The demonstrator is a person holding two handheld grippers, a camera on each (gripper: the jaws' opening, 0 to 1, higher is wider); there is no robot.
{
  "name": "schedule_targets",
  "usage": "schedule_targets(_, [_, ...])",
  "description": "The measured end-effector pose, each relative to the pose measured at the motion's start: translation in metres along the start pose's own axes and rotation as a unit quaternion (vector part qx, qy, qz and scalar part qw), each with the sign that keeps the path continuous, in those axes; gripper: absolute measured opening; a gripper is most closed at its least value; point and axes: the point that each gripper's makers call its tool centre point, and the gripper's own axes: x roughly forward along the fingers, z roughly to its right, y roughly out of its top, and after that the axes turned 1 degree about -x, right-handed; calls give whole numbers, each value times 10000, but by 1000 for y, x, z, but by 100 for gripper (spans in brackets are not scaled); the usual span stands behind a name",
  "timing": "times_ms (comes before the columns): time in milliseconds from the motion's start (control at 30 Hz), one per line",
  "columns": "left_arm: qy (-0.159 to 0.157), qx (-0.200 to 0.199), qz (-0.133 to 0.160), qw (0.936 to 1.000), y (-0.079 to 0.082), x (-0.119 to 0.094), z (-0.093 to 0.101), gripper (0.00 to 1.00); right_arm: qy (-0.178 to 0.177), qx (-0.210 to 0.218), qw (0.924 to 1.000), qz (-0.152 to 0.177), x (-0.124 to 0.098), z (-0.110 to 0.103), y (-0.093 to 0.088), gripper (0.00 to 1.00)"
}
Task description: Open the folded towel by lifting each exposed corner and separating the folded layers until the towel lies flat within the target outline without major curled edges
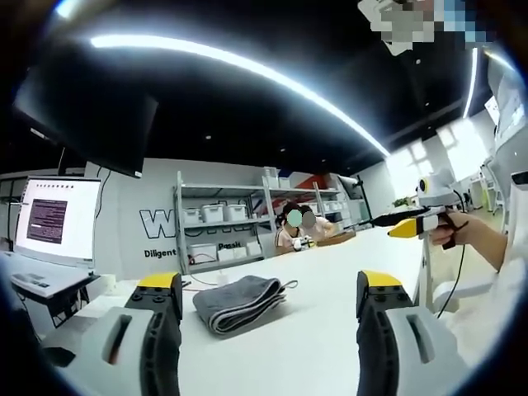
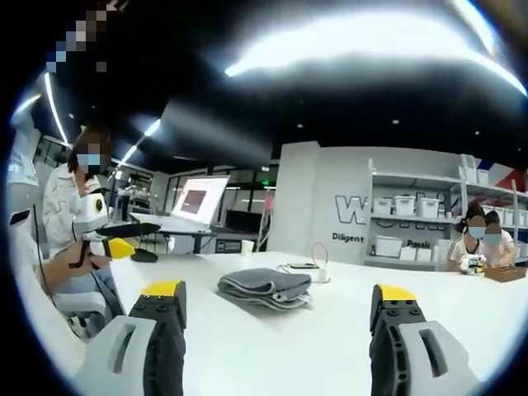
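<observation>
Both tools, left (image 1: 270, 307) and right (image 2: 278, 318), hover spread before folded towel (image 1: 240, 302) on bench (image 1: 330, 280); a deep pinch risks lifting several layers.

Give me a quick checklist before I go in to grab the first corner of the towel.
1. Towel in view and folded: ok, a grey stack on the white table.
2. Left gripper open and empty: ok, jaws wide apart.
3. Right gripper open and empty: ok, jaws wide apart.
4. Path to the towel free: ok, bare table between both grippers and the towel.
5. Exposed corner located: cannot tell, only layered edges and a small loop show.
6. Target outline on the table: cannot tell, none is visible.
</observation>
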Motion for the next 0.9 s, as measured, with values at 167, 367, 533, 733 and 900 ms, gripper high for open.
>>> schedule_targets(167, [-6, 12, -16, 10000, -1, 1, 0, 86, 6, -4, 10000, 29, 0, 0, 0, 91])
schedule_targets(367, [-36, 18, -9, 10000, -1, 1, 2, 86, 6, -96, 9999, 139, 0, 0, 5, 94])
schedule_targets(533, [-39, 30, -12, 10000, -1, 1, 2, 86, 25, -97, 9999, 103, 1, -1, 3, 95])
schedule_targets(733, [-28, 30, -18, 10000, -1, 1, 0, 86, 11, -78, 9999, 92, 2, 0, 2, 95])
schedule_targets(900, [-33, 34, -11, 10000, -1, 1, 0, 86, 13, -76, 9999, 83, 2, -1, 2, 95])
